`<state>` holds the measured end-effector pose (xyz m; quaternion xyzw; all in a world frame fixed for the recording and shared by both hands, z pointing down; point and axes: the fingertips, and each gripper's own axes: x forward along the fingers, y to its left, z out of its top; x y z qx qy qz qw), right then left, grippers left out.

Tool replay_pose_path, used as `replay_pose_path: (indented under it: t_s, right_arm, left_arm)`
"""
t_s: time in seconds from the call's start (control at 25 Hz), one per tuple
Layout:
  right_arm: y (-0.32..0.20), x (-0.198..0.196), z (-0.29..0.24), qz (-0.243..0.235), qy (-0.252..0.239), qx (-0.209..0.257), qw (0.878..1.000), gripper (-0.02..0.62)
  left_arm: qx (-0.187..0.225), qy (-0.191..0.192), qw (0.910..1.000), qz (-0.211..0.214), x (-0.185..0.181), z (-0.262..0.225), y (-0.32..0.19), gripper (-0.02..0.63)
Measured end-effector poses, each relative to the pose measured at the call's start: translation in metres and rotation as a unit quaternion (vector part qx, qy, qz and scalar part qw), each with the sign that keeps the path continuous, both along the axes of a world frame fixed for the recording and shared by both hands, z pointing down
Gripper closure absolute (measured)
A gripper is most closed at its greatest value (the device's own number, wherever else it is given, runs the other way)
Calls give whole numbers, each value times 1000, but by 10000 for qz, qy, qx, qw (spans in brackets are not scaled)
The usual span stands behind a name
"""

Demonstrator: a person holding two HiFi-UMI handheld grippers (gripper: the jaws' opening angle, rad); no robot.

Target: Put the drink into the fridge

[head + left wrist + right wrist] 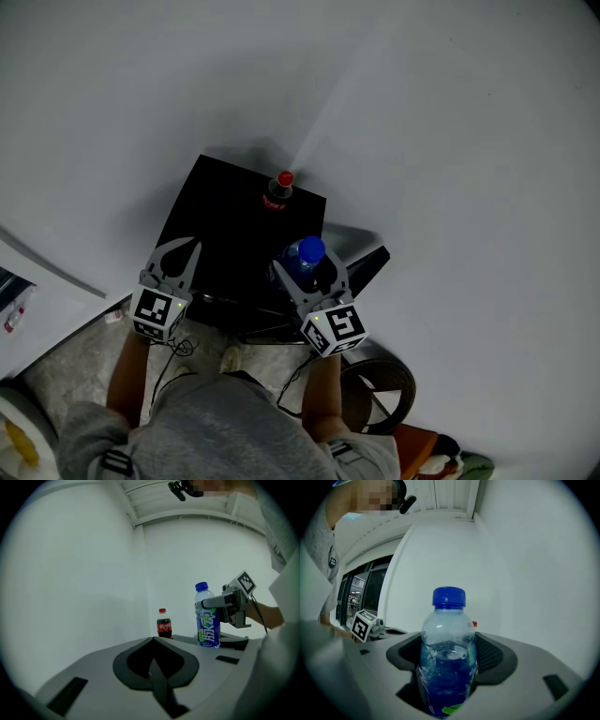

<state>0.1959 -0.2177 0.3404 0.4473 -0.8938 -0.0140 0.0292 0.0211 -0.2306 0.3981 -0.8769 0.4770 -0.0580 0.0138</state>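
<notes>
The drink, a blue-capped bottle [447, 658], stands upright between the right tongs [450, 641], which are clamped on its body below the shoulder. Its long axis is vertical and its cap points up toward the head camera. It sits over the near right part of a black box [225, 225] set in the corner of white walls, probably the fridge seen from above. Whether the bottle's base rests on that top or hangs just clear of it cannot be told. A cola bottle [278, 190] stands farther back on the same top, apart from the held one. The left tongs [192, 246] are pressed together with nothing in them, at the box's near left edge. The fridge lies beneath the drink, not ahead of it, so the door side is likely the face nearest the person — and the free left tongs look better placed to reach it.
</notes>
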Motion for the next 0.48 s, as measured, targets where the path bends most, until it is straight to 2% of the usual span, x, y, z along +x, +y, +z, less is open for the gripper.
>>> replay_pose_path:
  t_s: [0.24,0.48]
  right_arm:
    - [17,-2,-21,275,-77,204,9994,259]
    - [43,-14,-21,543,-35,180,9984,259]
  left_arm:
    - [60,41,9999,124,-12,-6,13,601]
    - [30,46,9995,303,-29,-2,31,601]
